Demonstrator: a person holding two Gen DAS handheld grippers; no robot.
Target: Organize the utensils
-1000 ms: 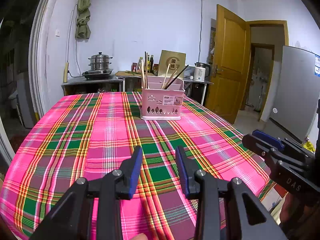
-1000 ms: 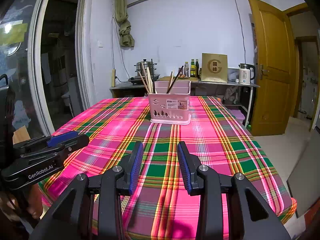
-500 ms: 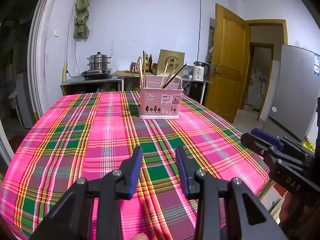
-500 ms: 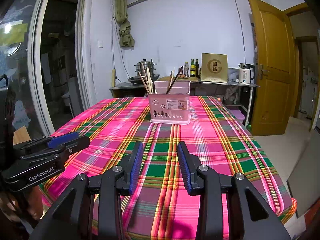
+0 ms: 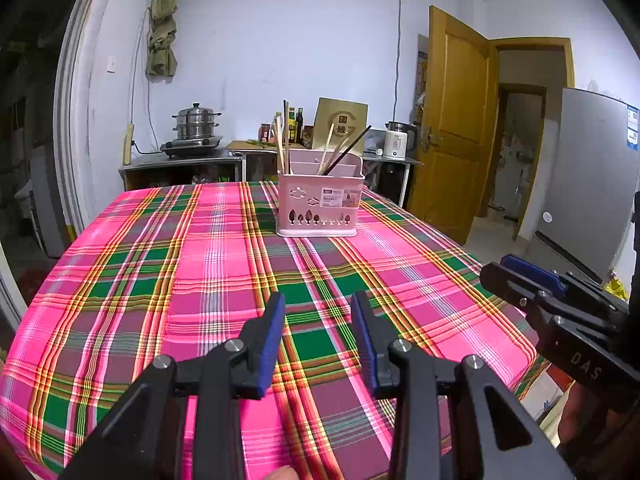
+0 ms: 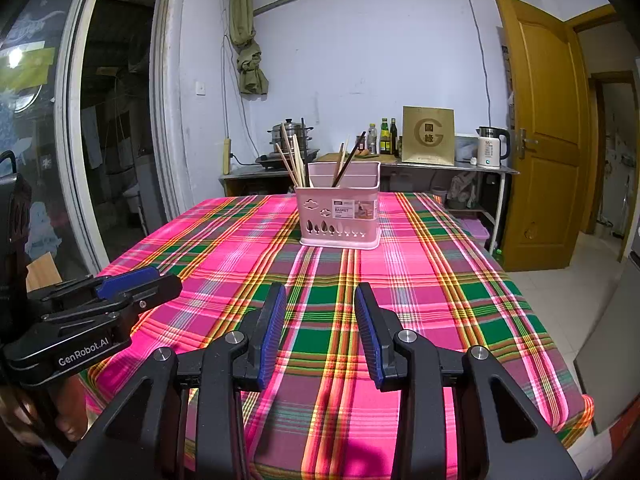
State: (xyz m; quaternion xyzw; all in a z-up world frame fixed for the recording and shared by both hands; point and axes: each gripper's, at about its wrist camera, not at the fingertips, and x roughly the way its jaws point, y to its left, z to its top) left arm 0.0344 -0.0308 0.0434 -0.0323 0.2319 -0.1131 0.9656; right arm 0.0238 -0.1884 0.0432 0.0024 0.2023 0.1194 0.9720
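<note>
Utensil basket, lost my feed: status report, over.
Both hand-held grippers, left and right, open, empty, over the near tablecloth. Pink basket far side, upright, chopsticks inside. Nothing between.

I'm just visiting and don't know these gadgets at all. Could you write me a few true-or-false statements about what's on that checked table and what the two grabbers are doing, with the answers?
1. The pink basket holds chopsticks. True.
2. The left gripper is clamped on a chopstick. False: its jaws stand apart with nothing between them.
3. The basket lies tipped on its side. False: it stands upright on the plaid tablecloth.
4. The right gripper holds nothing. True.
5. A dark chopstick leans among the lighter ones. True.
6. Loose spoons lie scattered on the cloth. False: no loose utensils show on it.
</note>
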